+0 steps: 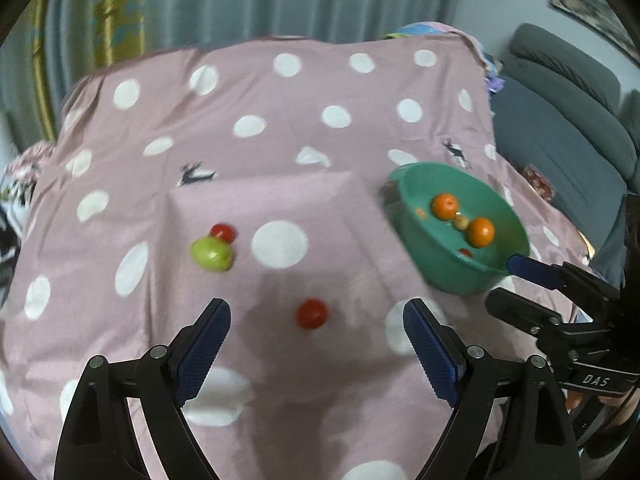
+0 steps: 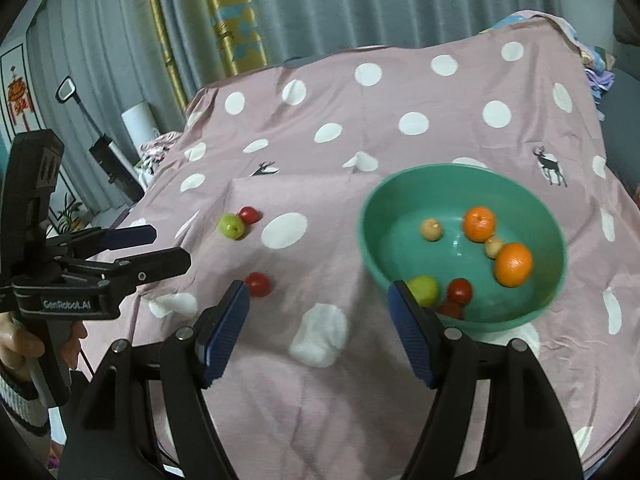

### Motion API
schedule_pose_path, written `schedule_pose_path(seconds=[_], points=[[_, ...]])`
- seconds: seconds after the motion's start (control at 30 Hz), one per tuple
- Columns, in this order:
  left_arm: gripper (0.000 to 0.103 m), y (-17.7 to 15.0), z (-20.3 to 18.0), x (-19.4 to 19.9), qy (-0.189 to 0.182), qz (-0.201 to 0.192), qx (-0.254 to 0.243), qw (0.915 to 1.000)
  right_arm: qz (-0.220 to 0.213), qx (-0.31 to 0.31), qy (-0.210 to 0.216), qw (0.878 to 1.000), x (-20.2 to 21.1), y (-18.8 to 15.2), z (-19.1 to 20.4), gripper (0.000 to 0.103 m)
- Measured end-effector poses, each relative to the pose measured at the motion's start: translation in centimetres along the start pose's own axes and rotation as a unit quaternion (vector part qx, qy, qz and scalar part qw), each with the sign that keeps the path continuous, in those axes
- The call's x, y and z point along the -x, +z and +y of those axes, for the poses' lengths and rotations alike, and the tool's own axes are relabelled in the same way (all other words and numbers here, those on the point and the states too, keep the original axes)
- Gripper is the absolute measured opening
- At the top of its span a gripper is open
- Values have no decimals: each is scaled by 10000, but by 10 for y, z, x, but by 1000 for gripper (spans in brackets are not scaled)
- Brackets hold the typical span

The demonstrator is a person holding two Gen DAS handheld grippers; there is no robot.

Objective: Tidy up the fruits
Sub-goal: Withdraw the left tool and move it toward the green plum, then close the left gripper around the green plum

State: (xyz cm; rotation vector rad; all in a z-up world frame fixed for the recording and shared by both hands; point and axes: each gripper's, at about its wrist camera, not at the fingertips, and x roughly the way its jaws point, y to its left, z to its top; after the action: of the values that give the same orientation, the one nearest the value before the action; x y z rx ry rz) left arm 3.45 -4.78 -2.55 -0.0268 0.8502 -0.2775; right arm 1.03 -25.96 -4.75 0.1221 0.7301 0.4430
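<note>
A teal bowl (image 2: pixel 372 216) stands on the pink dotted cloth (image 2: pixel 360 128) and holds two oranges (image 2: pixel 514 264), two small beige fruits (image 2: pixel 431 229), a green fruit (image 2: pixel 424 289) and red tomatoes (image 2: pixel 459 290). Loose on the cloth lie a green fruit (image 1: pixel 212 254) with a red tomato (image 1: pixel 223 233) touching it, and a lone red tomato (image 1: pixel 312 314). My left gripper (image 1: pixel 316 316) is open, the lone tomato just ahead between its fingertips, untouched. My right gripper (image 2: pixel 318 298) is open and empty at the bowl's near-left rim. The same bowl (image 1: pixel 436 272) shows in the left wrist view.
A grey sofa (image 1: pixel 560 140) stands past the table's right edge. Curtains (image 2: pixel 360 0) hang behind the far edge. The left gripper (image 2: pixel 172 246) appears at the left of the right wrist view, held by a hand (image 2: pixel 24 348). The right gripper (image 1: pixel 502 282) sits by the bowl.
</note>
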Motion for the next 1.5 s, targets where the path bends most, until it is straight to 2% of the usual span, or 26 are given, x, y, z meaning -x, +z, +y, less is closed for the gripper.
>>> schedule_pose_path(seconds=[0.17,0.43,0.67,0.77,1.0,1.17,1.23,1.33,1.43,1.5], points=[[88,-13,39,-5,123,172,464,9987,210,132,103,9996,-15,-2,14,72],[88,-22,75,-8,134,214,937,9953,529,375,323,9974,-43,-2,40,72],[88,-12,91,-22,-148,273,1102,9934,702,623,540,9941,-71,8,59,72],[88,-2,99,-31,-416,312,1170,9918,765,717,667,9922,-87,15,66,72],[88,24,118,-67,-852,686,1416,9839,1099,714,1030,9860,-141,32,76,72],[88,43,119,-89,-950,908,1294,9828,1344,594,1258,9811,-180,46,79,70],[84,47,123,-100,-915,1083,1357,9806,1414,560,1319,9795,-193,50,80,70],[84,51,125,-113,-903,1200,1359,9793,1462,575,1384,9778,-211,56,84,69],[70,51,127,-122,-970,1294,1387,9770,1593,404,1568,9739,-223,61,84,66],[69,50,128,-128,-948,1351,1402,9763,1724,256,1689,9701,-231,65,85,67]])
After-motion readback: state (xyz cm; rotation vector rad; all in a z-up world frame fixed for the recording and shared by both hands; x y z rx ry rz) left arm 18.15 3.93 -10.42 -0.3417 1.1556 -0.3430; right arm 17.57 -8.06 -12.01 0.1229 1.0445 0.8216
